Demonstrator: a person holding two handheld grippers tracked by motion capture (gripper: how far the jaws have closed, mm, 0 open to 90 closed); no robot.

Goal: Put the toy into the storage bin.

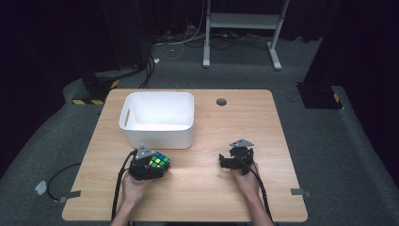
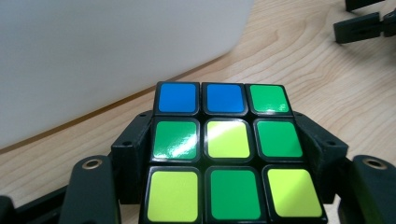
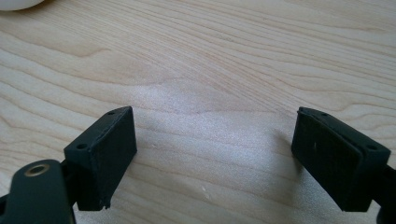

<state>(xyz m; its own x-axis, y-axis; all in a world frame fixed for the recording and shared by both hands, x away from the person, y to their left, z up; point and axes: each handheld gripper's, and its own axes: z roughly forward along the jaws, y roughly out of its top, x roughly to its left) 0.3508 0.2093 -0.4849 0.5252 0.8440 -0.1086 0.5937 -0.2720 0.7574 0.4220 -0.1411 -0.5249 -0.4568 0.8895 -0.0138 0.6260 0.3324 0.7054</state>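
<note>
Cut off at the bottom edge of the left gripper view: the nearest row of the puzzle cube [image 2: 224, 154], its side faces hidden behind the clamping jaws of the left hand-held gripper [image 2: 229, 140]. Cropped by top and left edges there: the white bin [image 2: 93, 51], rim out of sight. Barely caught at the upper right: the right hand-held gripper [image 2: 364, 25] (a black sliver only). Too small in the high view to read: the cube's [image 1: 159, 161] lower stickers. Clipped at the top left corner of the right gripper view: a white curve [image 3: 16, 3], unidentifiable.
</note>
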